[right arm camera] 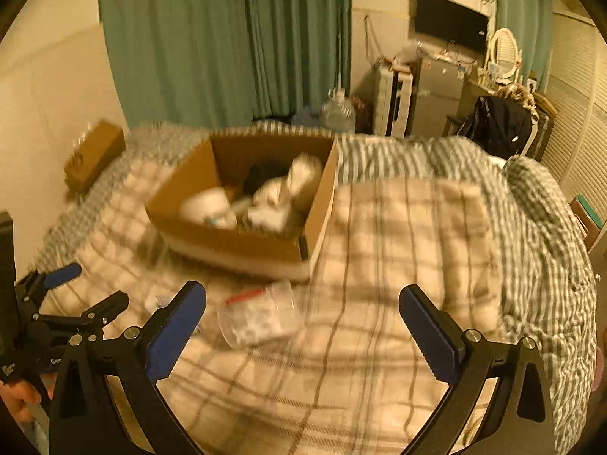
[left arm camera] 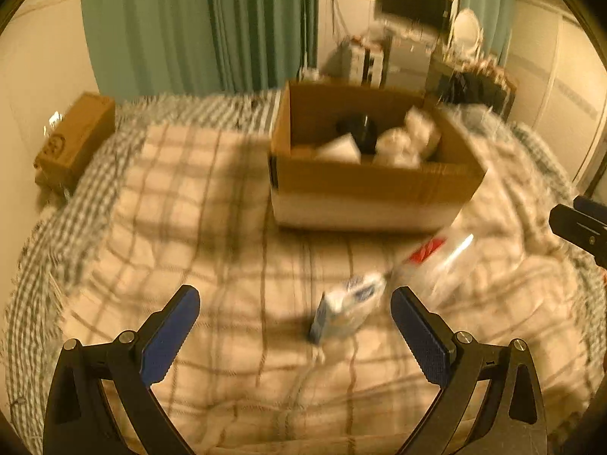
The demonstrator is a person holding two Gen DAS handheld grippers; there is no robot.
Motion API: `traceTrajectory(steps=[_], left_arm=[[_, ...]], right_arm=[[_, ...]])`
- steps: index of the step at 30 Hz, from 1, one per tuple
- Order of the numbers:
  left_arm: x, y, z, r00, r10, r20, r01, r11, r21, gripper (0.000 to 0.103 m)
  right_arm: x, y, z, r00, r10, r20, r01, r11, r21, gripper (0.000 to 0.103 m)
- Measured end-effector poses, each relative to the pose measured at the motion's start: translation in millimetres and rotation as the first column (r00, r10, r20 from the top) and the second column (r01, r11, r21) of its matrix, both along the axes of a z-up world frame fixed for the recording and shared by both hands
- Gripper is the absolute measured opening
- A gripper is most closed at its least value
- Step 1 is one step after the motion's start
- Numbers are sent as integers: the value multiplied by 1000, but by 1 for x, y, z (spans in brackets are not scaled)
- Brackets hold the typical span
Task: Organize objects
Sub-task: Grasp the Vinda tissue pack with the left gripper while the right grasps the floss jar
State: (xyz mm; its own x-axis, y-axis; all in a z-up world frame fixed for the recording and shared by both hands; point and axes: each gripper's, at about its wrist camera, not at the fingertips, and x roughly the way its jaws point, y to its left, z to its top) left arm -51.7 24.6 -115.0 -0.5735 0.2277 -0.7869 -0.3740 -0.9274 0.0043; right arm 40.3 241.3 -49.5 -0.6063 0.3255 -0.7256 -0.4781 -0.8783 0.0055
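Both jaws wide, empty; small box (left arm camera: 347,311) between left jaws; cardboard box (left arm camera: 364,185) rim beyond.

Cardboard box (left arm camera: 364,189) blocking bed (left arm camera: 212,235) centre, small carton (left arm camera: 347,313) and clear bag (left arm camera: 436,261) lying before it, blanket left lying open.

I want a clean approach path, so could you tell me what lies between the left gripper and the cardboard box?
In the left wrist view, a small white-and-blue box lies on the plaid blanket between the open left gripper and the cardboard box; beyond it, bare blanket.
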Motion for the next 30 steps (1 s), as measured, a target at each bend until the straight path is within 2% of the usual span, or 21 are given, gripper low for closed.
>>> traceTrajectory(steps=[5,9,11,12,13,14,15,18,25,30], left_arm=[[-5,17,-34,992,-51,113,57,997,-45,103],[-13,28,-45,989,-77,125,86,994,-69,103],[-19,32,-49,988,-83,131,93,993,-68,99],[-22,34,-51,986,-93,140,102,993,-62,86],[-25,35,-54,982,-106,158,115,992,-52,66],[-27,36,-58,976,-124,179,132,991,-35,55],[-27,38,-61,968,-145,203,152,988,-18,38],[-26,34,-59,969,-146,201,148,989,4,34],[-27,7,-34,992,-31,120,25,998,54,31],[-34,-2,-27,996,23,88,-27,999,46,31]], right_arm=[[-13,-2,-37,996,38,83,-40,999,19,102],[-22,2,-52,994,55,90,-53,998,-21,102],[-25,3,-58,993,57,99,-55,998,-21,102],[-28,4,-60,993,60,102,-58,998,-24,102],[-30,5,-62,992,63,105,-61,998,-27,102],[-32,6,-65,992,68,110,-65,997,-31,102],[-33,6,-66,991,71,114,-67,997,-32,102],[-40,5,-71,988,86,126,-82,996,-36,102],[-63,-10,-83,973,151,175,-150,988,-21,102],[-83,-18,-93,959,195,204,-194,981,-27,102]])
